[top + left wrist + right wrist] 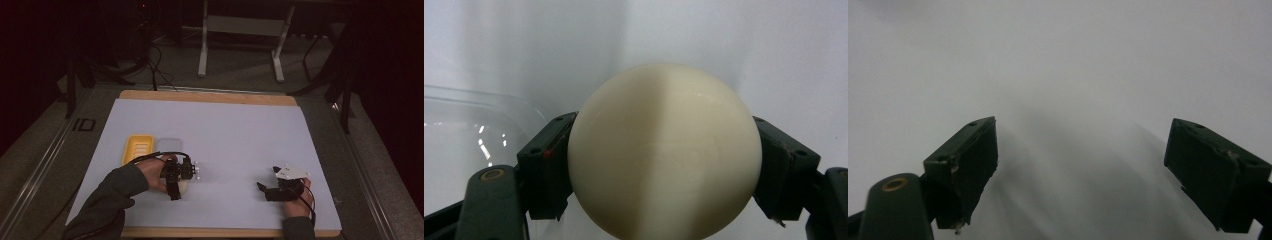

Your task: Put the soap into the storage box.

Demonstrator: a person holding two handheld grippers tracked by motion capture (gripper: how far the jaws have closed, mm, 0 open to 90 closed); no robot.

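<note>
Bench (225, 130): white sheet laid over; yellow tray (137, 148) and clear lid (170, 145) set at left.
Right gripper (1083, 165): jaws stood wide, nothing between.
Left gripper (664, 165): jaws clamped on cream ball (664, 155), near the lid.
Ball: judged hard, smooth, slippery; best gripped across its widest part.

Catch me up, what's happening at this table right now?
A person works with a handheld gripper in each hand. The left gripper has its fingers clamped on a cream ball, low over the white sheet, just in front of a yellow tray and a clear container. The right gripper rests on the sheet, open, with nothing between its fingers.
</note>
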